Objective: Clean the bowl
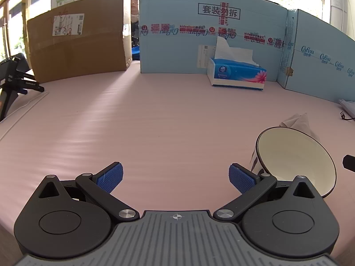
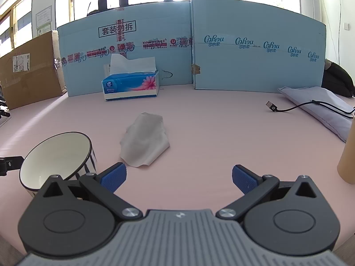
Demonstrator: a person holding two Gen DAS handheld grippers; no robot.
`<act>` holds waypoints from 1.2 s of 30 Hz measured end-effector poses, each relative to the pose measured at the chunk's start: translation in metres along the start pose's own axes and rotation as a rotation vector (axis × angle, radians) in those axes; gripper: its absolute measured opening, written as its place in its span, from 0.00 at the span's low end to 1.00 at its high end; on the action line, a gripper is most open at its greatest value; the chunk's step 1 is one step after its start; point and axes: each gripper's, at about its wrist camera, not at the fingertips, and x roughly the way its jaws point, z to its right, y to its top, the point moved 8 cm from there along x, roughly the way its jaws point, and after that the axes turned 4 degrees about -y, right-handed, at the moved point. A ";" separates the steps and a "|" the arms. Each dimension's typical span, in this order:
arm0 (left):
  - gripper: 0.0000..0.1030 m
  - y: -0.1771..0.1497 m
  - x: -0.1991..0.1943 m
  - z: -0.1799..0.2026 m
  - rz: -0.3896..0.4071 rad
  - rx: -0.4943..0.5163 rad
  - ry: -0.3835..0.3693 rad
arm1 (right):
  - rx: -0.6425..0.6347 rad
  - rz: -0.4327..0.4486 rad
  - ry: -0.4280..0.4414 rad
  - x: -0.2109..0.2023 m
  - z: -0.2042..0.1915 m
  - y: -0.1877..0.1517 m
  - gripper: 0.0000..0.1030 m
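Both grippers spread wide and empty: left gripper (image 1: 175, 178) low over bare pink worktop (image 1: 155, 122), right gripper (image 2: 179, 178) likewise, blue pads parted with nothing between them. Bowl (image 1: 295, 159) between the two, just right of the left gripper and just left of the right one, resting on the worktop and tipped so its cream inside faces up and toward the left wrist camera; dark rim line, striped outer wall glimpsed from the right wrist view. Crumpled tissue (image 2: 145, 143) lying loose on the worktop just beyond the bowl, ahead of the right gripper's left pad, apart from it. Tissue box (image 2: 131, 84) farther back against the blue cardboard screen (image 2: 255, 48), one sheet standing out of its slot. USB cable (image 2: 288, 108) and a grey pouch (image 2: 321, 104) well off to the right. Likely glazed ceramic: stiff, smooth, fairly heavy for its bulk, slippery under rubber pads and liable to chip or crack if dropped or knocked. Best taken at the rim, one pad inside and one outside the wall, on the near edge, firmly enough to stop rotation while wiping. Tissue, by contrast, soft and featherlight, easily torn; better pinched at its bunched middle than at a thin corner. No wiping yet begun, judging by the empty grippers.
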 end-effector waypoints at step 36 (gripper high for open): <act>1.00 -0.004 0.000 0.001 -0.004 0.011 -0.004 | 0.004 0.003 0.004 -0.001 0.000 0.000 1.00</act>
